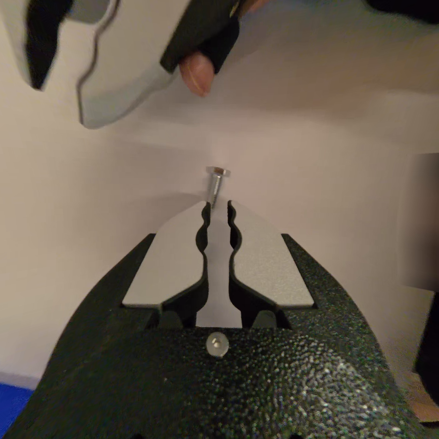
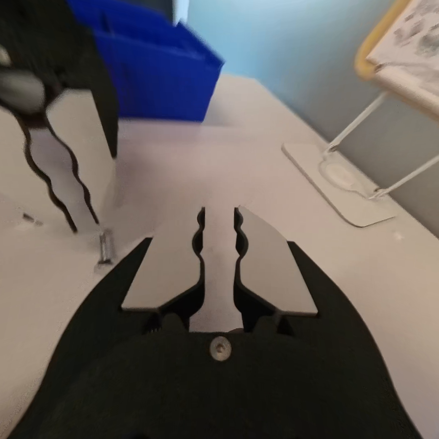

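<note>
Your white worktop (image 2: 249, 152) against a pale blue-grey wall (image 2: 273, 42).
A blue plastic bin (image 2: 161, 78) stands at its far edge.

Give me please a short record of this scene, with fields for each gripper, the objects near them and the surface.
left gripper: open, tips at the threaded end of the bolt, a gap on one side
bolt: silver, hex head, lying on the table
right gripper: open, nothing between its fingers
table: white
blue bin: at the far edge of the table
wire stand: white, to the right
</note>
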Demonstrator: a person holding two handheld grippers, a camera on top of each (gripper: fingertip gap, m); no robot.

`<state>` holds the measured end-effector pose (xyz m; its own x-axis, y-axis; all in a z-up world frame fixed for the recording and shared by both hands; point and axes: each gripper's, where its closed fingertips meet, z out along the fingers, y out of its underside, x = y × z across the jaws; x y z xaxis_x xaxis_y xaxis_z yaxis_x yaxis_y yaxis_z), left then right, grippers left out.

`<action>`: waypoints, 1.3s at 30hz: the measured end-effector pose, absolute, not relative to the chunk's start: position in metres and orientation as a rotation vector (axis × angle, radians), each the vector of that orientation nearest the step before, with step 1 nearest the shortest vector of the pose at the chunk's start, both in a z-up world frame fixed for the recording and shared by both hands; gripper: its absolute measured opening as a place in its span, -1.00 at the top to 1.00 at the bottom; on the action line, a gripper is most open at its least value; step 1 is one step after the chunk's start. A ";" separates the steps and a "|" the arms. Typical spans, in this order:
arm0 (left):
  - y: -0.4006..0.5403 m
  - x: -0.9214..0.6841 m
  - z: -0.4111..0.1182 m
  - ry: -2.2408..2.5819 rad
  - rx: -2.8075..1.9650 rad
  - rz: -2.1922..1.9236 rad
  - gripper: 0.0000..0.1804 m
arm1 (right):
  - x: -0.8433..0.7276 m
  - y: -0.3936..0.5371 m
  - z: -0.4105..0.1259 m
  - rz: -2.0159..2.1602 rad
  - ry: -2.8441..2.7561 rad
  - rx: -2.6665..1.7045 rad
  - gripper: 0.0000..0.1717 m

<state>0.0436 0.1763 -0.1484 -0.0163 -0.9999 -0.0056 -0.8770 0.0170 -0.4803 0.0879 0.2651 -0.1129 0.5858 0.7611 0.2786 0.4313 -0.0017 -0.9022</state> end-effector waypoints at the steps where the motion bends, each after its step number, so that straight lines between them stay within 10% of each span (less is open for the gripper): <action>1: 0.171 0.043 -0.147 1.944 -1.941 -0.526 0.86 | 0.085 0.261 -0.123 0.343 -1.088 -1.660 0.72; 39: 0.174 0.020 -0.154 1.688 -2.208 -0.476 0.71 | 0.035 0.204 -0.172 0.278 -1.585 -1.719 0.60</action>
<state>0.0203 0.1744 -0.1544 0.2462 -0.9668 0.0679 -0.8600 -0.2503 -0.4447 0.0345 0.2036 -0.1723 0.2037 0.9218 0.3298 0.7548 0.0667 -0.6525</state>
